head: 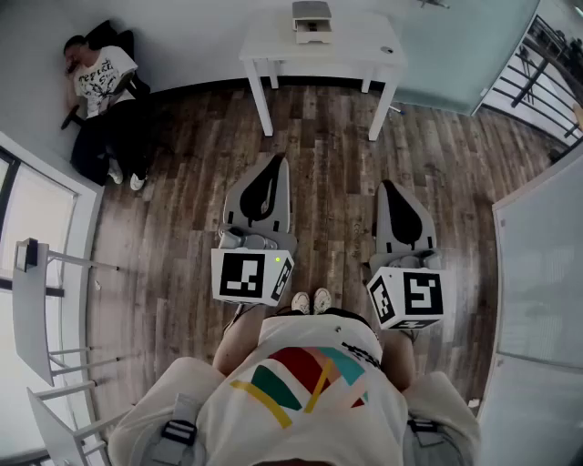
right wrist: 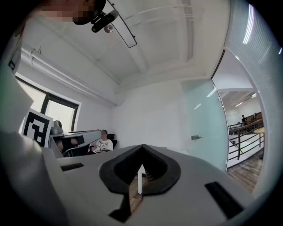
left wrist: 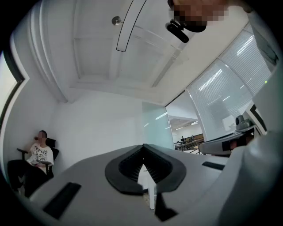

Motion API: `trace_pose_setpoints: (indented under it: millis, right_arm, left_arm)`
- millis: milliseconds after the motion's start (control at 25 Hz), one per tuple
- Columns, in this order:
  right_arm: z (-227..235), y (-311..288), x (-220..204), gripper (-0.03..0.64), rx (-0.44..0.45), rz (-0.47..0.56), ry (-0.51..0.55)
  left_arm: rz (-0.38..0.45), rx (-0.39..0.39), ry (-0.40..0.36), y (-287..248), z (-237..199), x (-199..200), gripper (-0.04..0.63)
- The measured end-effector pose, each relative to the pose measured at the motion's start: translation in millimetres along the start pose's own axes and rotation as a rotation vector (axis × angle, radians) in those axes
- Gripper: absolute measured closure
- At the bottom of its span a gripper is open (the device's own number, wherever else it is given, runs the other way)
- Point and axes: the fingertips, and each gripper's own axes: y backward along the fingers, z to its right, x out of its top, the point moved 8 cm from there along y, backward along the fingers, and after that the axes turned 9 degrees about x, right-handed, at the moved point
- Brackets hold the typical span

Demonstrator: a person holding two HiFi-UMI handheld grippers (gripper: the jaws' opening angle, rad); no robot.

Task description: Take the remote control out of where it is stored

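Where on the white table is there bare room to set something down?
The white table is bare left of the small grey box and right of it, up to a tiny dark item near the right edge. Only the back middle, where the box stands, is taken. The wood floor before the table is open.

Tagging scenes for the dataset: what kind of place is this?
Probably an office or lab room, sparsely furnished: a white table on a wood-plank floor, a frosted glass partition, and a person seated in a dark chair in the corner.
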Motion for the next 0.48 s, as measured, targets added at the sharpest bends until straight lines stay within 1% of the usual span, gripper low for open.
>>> trace_pose_setpoints:
  millis: [200,480]
  right_arm:
    - [1.9,-10.7,-0.3,0.62,0.006,0.005,0.008]
    - [9.3,-23.7,-2.9,0.62,0.034,0.026,-0.046]
  left_arm:
    - [0.0,-0.004,-0.017,-8.8,-3.7,-2.5,0.592]
    - [-0.006,0.024,-0.026,-15.3,-10.4,-6.9,0.592]
